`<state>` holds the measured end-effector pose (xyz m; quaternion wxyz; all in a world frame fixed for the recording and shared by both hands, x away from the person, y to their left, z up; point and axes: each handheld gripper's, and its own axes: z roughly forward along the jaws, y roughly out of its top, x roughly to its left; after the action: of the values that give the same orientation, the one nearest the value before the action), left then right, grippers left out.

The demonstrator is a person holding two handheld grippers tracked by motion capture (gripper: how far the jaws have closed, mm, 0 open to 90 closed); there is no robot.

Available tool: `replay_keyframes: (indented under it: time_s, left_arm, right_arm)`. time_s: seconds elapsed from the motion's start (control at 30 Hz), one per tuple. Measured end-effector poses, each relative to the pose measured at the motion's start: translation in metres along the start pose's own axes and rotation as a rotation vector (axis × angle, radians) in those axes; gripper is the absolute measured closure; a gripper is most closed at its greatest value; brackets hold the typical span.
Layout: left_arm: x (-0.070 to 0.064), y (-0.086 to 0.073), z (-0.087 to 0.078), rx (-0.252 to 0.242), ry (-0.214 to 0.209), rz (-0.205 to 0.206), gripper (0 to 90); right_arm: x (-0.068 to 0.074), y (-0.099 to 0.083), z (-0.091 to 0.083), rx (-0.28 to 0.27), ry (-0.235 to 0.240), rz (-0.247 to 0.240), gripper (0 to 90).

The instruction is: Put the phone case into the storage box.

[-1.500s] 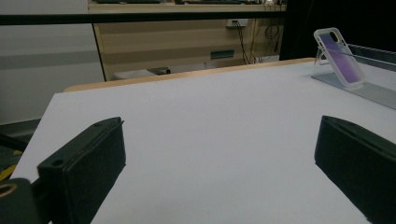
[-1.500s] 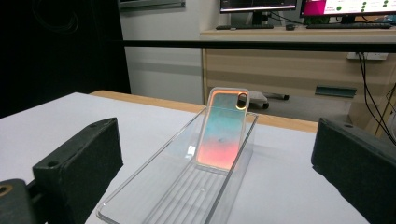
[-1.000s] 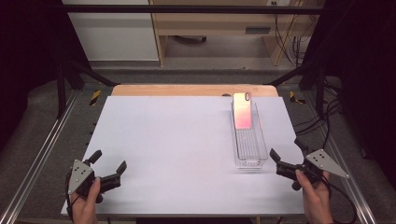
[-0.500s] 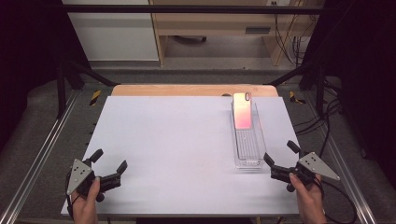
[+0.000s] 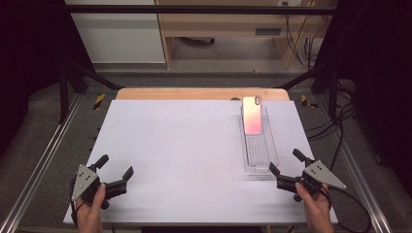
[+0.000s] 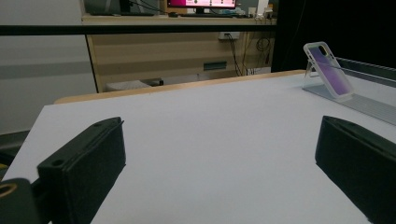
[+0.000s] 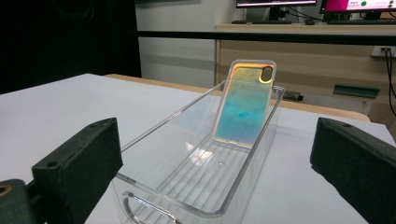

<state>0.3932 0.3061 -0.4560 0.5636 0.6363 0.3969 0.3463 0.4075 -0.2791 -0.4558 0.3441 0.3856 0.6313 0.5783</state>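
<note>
Moving inward along the counter's near edge, the right claw (image 5: 287,170) is lining up wide open and empty behind the clear tray (image 7: 196,168), where the iridescent phone case (image 7: 245,102) is leaning against the far wall; the left claw (image 5: 114,171) is idling open near the near-left corner.

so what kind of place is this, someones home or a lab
Most likely a lab or recording workspace, not a home. The white table sits inside a black metal frame, loose cables hang by a wooden bench behind, and computer monitors stand on that bench.
</note>
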Motion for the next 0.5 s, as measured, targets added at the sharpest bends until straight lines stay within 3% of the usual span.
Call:
replay_keyframes:
  time_s: [0.5]
  left_arm:
    - [-0.005, -0.001, 0.004, -0.007, -0.044, -0.013, 1.2]
  right_arm:
    - [0.011, -0.002, 0.006, -0.012, 0.025, 0.013, 2.5]
